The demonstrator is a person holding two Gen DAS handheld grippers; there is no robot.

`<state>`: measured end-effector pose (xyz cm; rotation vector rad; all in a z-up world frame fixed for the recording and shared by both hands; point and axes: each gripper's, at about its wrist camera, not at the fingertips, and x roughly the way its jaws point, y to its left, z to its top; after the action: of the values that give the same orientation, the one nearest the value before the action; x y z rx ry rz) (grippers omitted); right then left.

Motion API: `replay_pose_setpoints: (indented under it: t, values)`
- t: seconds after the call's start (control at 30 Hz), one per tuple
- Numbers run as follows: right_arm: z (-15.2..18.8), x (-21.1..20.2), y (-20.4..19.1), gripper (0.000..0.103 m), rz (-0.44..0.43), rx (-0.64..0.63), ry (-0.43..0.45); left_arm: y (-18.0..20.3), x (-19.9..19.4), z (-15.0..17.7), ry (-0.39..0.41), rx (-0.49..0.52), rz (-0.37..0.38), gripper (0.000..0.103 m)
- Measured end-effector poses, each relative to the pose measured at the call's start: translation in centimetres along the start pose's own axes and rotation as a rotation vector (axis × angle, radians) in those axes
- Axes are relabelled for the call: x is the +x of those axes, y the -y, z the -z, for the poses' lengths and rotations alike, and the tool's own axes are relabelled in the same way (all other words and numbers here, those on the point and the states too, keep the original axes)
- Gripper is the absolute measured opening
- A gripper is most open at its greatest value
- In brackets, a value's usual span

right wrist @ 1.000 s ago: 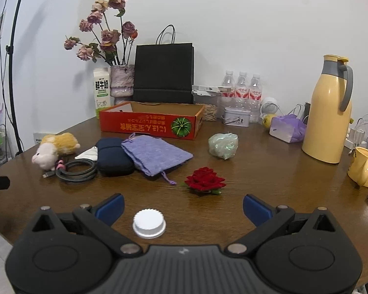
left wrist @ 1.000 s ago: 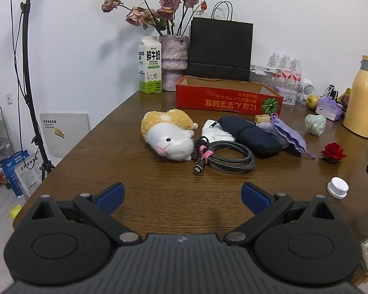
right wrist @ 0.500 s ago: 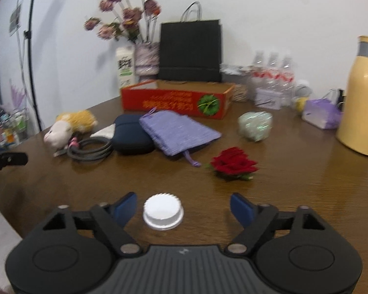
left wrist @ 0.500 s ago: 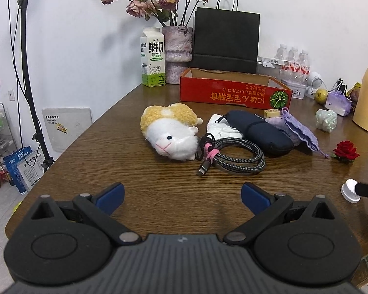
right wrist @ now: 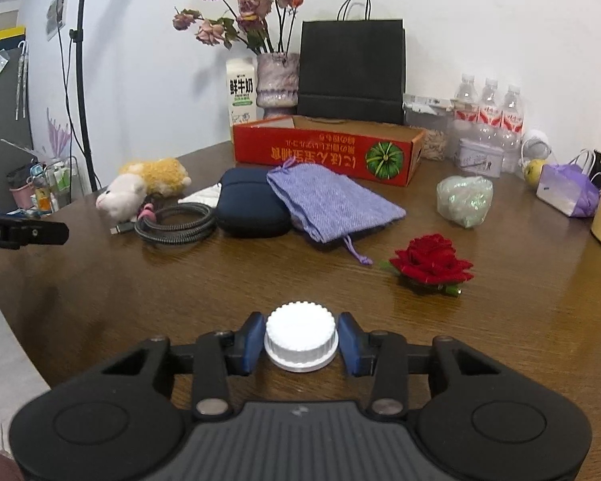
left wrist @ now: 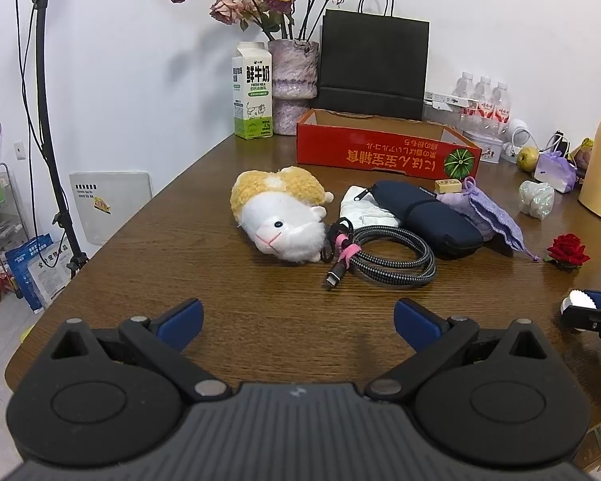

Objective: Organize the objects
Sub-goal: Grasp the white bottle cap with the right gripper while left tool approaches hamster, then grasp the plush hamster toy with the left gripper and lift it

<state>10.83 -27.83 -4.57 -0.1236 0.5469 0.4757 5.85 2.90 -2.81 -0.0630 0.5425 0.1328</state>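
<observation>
The right gripper (right wrist: 300, 342) is closing, its blue fingers (right wrist: 249, 344) flanking the ribbed white plastic cap (right wrist: 300, 336) that sits near the front edge of the brown wooden bench (right wrist: 180, 280); whether they touch it is unclear. The left gripper (left wrist: 298, 318) hangs wide open, empty, above the bench

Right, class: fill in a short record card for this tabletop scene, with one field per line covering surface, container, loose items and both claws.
surface: brown wooden table
container: open red cardboard box, near the back wall
loose items: plush hamster, coiled cable, navy pouch, purple drawstring bag, red rose
right claw: closing, white ribbed cap between its pads, which look to be touching the cap's sides
left claw: wide open, nothing between its pads
</observation>
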Motion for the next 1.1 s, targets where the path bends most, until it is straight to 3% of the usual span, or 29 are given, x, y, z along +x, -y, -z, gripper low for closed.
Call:
replay_pose_setpoints:
  t: [0.43, 1.1]
  values:
    - [-1.5, -0.4, -0.5, 0.039, 0.058, 0.027, 0.062, -1.7, 1.0, -1.0, 0.007, -0.045, -0.008, 0.103]
    - [-5.1, 2.4, 0.0, 0.039, 0.138, 0.055, 0.112, -3.0, 7.2, -5.2, -0.015, -0.036, -0.018, 0.103]
